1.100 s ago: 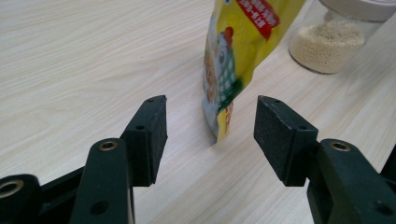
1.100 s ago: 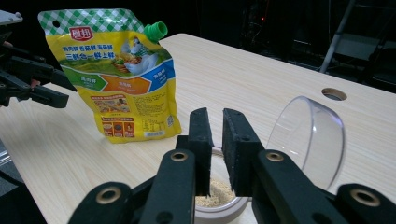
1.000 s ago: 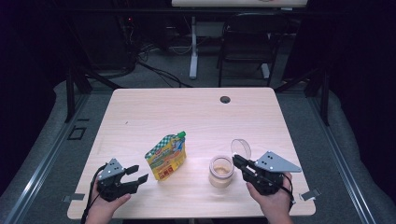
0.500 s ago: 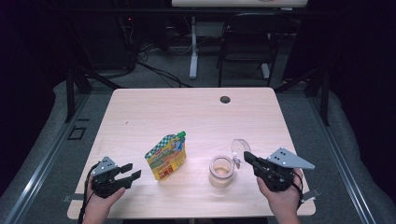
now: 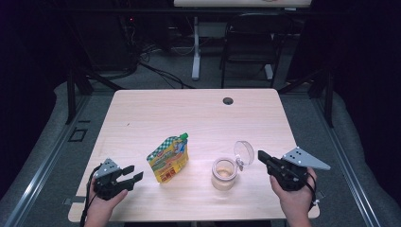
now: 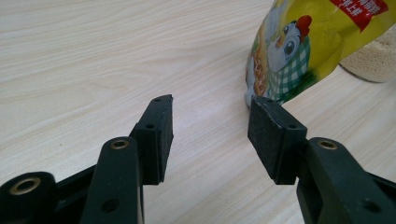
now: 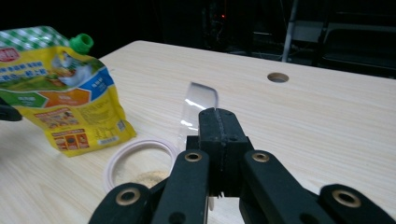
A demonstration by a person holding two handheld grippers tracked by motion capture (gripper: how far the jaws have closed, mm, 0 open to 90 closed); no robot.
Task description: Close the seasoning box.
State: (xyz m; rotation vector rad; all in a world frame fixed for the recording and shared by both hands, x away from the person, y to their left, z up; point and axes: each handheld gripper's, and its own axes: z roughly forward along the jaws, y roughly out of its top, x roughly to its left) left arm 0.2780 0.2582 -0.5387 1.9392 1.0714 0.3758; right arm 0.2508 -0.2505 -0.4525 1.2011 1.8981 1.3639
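Nearest the person, the left gripper rests with jaws apart and empty, aimed at the yellow pouch, which stands capped just beyond them. The right gripper has its jaws pressed together on nothing, just right of the glass jar. The jar stands mid-table, its clear lid swung open, some tan powder inside. Judged stage: jar opened; grasping, uncapping and pouring the pouch apparently remain. Farther off, the table carries a cable hole.

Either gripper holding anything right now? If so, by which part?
Nothing is held. The left gripper is open with bare table between its pads, short of the pouch. The right gripper is shut on nothing, beside the jar.
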